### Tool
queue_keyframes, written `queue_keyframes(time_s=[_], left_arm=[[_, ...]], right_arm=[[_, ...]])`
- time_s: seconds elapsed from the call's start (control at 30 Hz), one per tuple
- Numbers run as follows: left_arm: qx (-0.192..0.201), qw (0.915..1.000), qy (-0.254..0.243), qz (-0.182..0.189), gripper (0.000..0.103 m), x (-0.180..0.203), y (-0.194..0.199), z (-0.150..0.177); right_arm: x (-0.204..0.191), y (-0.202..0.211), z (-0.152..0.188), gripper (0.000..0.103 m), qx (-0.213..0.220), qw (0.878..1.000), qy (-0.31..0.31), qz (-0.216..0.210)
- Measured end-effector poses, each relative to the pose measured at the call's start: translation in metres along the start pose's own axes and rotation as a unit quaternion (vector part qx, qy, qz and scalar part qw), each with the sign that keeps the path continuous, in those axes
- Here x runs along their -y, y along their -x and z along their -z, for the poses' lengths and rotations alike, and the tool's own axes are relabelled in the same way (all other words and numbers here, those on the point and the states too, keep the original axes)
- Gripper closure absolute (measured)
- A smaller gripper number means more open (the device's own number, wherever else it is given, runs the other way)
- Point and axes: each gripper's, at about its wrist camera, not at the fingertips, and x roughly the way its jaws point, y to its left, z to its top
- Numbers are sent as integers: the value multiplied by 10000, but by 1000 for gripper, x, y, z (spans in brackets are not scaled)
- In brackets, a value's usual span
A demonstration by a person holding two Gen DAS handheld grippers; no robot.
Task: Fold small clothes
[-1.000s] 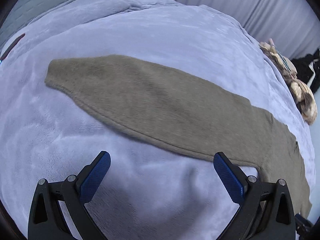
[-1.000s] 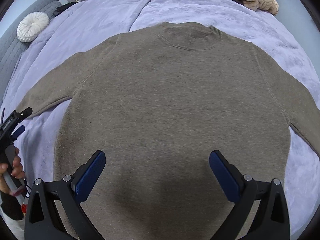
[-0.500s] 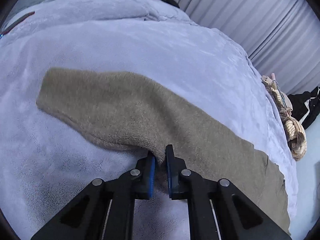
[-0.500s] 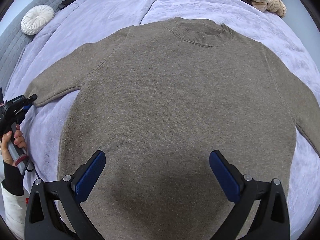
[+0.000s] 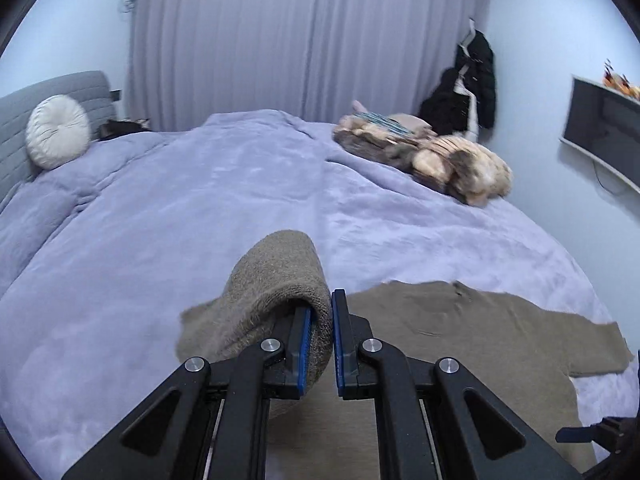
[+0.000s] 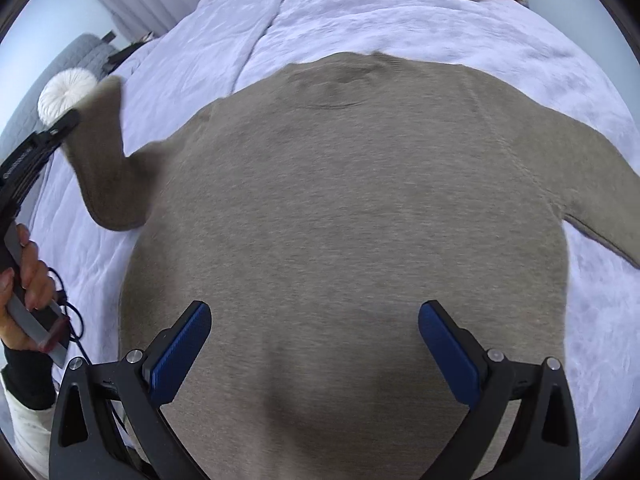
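Observation:
A taupe knit sweater (image 6: 360, 208) lies flat on the lilac blanket (image 6: 400, 12), neck toward the far side. My left gripper (image 5: 320, 320) is shut on the sweater's left sleeve (image 5: 276, 280), which drapes over its left finger, lifted off the bed. The right wrist view shows that raised sleeve (image 6: 104, 152) standing up at the left, with the left gripper's black body (image 6: 32, 156) and the hand holding it beside it. My right gripper (image 6: 316, 344) hovers open above the sweater's lower body, nothing between its pads. The right sleeve (image 6: 592, 184) lies spread out.
A heap of beige and striped clothes (image 5: 424, 156) sits at the bed's far right. A round white cushion (image 5: 58, 132) leans on the grey headboard (image 5: 16, 128). Curtains (image 5: 300, 36), hanging dark coats (image 5: 468, 88) and a wall screen (image 5: 604, 128) stand behind.
My left gripper closed on the left sleeve, then lifted it off the blanket and swung it toward the sweater's body. The right gripper shifted slightly and stayed open.

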Motion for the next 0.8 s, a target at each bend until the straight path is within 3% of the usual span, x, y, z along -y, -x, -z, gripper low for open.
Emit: queue_keyframes(time_s=[0.1, 0.2, 0.37, 0.43, 0.5, 0.53, 0.6, 0.67, 0.8], left_arm=[[-448, 9968, -597, 286, 92, 66, -29, 16], [-1021, 9891, -1025, 271, 92, 109, -57, 47], [-1411, 9796, -1431, 86, 91, 124, -70, 82], [-1457, 9788, -1424, 186, 78, 122, -65, 84], [-1310, 9825, -1299, 269, 15, 114, -52, 80], [-983, 9874, -1224, 185, 8, 108, -38, 76], [-540, 9911, -1211, 145, 6, 96, -19, 64], [-449, 9924, -1144, 43, 6, 78, -5, 56], [-364, 9949, -576, -739, 6, 12, 3, 47]], right_arm=[[33, 10, 1, 0, 147, 9993, -352, -19], [64, 13, 4, 0, 185, 9978, -634, 36], [107, 7, 11, 0, 80, 9940, -1078, 177], [116, 2, 10, 0, 24, 9928, -1180, 188], [117, -3, 4, 0, 8, 9931, -1161, 167], [113, -5, 0, 0, 31, 9941, -1062, 197], [98, -7, -10, 0, 135, 9968, -709, 338], [83, -7, -19, 0, 264, 9982, -283, 455], [21, -11, -41, 0, 598, 9917, 892, 704]])
